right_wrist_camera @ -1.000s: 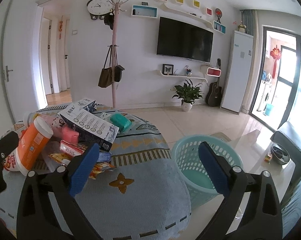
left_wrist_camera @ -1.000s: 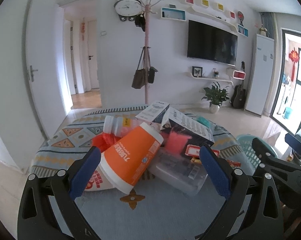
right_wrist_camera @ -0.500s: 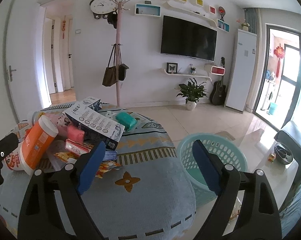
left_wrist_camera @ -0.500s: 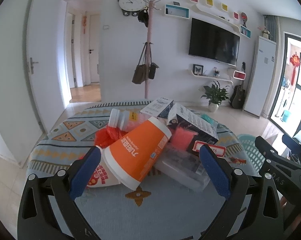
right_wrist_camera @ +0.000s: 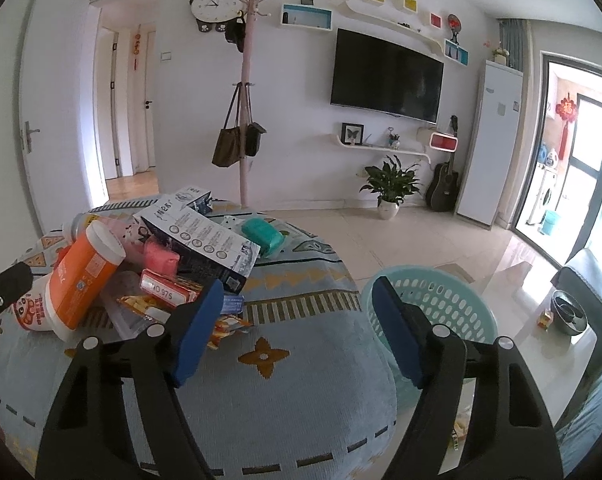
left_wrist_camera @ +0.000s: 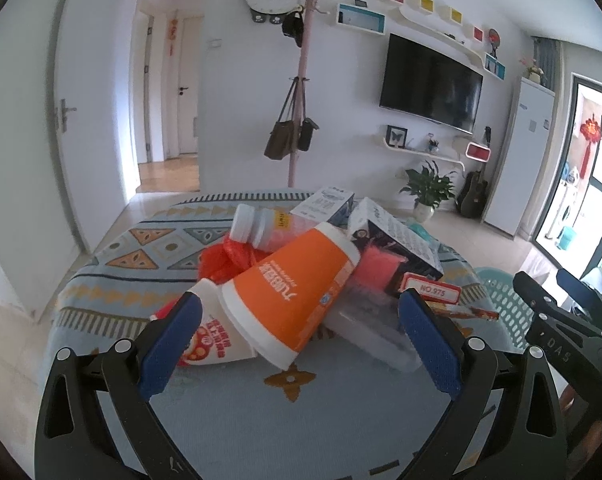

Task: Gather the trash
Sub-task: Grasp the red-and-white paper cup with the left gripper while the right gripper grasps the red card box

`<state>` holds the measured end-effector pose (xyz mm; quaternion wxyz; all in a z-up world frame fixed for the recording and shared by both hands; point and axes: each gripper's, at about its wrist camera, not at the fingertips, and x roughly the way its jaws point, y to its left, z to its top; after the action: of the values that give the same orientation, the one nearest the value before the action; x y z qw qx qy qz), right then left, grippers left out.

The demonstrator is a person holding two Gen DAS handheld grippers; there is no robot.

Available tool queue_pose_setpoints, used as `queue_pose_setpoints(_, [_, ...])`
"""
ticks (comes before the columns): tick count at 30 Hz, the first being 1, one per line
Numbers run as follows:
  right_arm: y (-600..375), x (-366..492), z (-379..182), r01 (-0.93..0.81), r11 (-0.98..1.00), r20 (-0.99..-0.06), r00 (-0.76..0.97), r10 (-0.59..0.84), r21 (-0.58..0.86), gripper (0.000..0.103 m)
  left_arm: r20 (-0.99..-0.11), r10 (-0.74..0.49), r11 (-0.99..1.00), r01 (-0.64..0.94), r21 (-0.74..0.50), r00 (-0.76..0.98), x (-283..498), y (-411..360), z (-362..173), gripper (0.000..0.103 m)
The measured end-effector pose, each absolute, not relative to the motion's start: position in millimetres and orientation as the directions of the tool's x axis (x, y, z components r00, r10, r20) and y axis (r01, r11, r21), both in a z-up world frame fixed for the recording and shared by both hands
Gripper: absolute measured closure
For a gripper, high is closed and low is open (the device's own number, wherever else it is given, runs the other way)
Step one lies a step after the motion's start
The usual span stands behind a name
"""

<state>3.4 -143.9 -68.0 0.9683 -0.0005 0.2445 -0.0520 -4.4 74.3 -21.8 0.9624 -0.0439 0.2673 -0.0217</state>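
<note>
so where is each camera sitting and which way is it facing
Left wrist: on the left claw, facing the trash pile on the table, orange cup central; both its blue pads show, open, and the right claw at the edge.
Right wrist: on the right claw, facing the table edge and teal basket; its pads are closing on nothing.
Shared: pile, basket, TV wall.

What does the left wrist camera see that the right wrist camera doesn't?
Only the left wrist view shows the red plastic bag behind the orange cup, and the open left tool pointing at the pile.

Only the right wrist view shows the metal bowl on the side table, and the right tool, its jaws closing on nothing.

Both show the orange cup, the teal basket and the TV.
</note>
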Motion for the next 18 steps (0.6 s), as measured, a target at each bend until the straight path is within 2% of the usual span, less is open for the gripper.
queue_pose_setpoints(2, [-144,5,-68,0.095,0.995,-0.481,0.872,-0.090,-0.013,0.031,-0.516,-0.064,0.995,0.012,-0.102,0.854,-6,82,-23,0.008])
queue_pose_setpoints(5, [-141,7,-68,0.089,0.996,-0.488,0.869,-0.083,-0.011,0.046,-0.523,-0.063,0.994,0.005,-0.111,0.850,-7,98,-23,0.009])
queue_pose_setpoints(7, [-138,9,-68,0.077,0.997,-0.493,0.867,-0.069,-0.004,0.051,-0.529,-0.040,0.993,-0.025,-0.116,0.848,-9,116,-23,0.010])
queue_pose_setpoints(9, [-135,10,-67,0.065,0.998,-0.495,0.867,-0.054,0.006,0.063,-0.533,-0.022,0.991,-0.053,-0.125,0.846,-11,133,-24,0.010])
queue_pose_setpoints(12, [-127,14,-65,0.047,0.999,-0.494,0.869,-0.032,0.018,0.065,-0.551,-0.011,0.983,-0.091,-0.159,0.835,-9,160,-26,0.011])
queue_pose_setpoints(17, [-113,22,-60,-0.007,0.998,-0.489,0.871,0.033,0.054,0.065,-0.623,-0.079,0.970,-0.083,-0.227,0.779,9,189,-39,0.016])
queue_pose_setpoints(18, [-111,22,-58,-0.012,0.998,-0.486,0.873,0.039,0.059,0.065,-0.640,-0.105,0.965,-0.076,-0.250,0.761,14,193,-45,0.022])
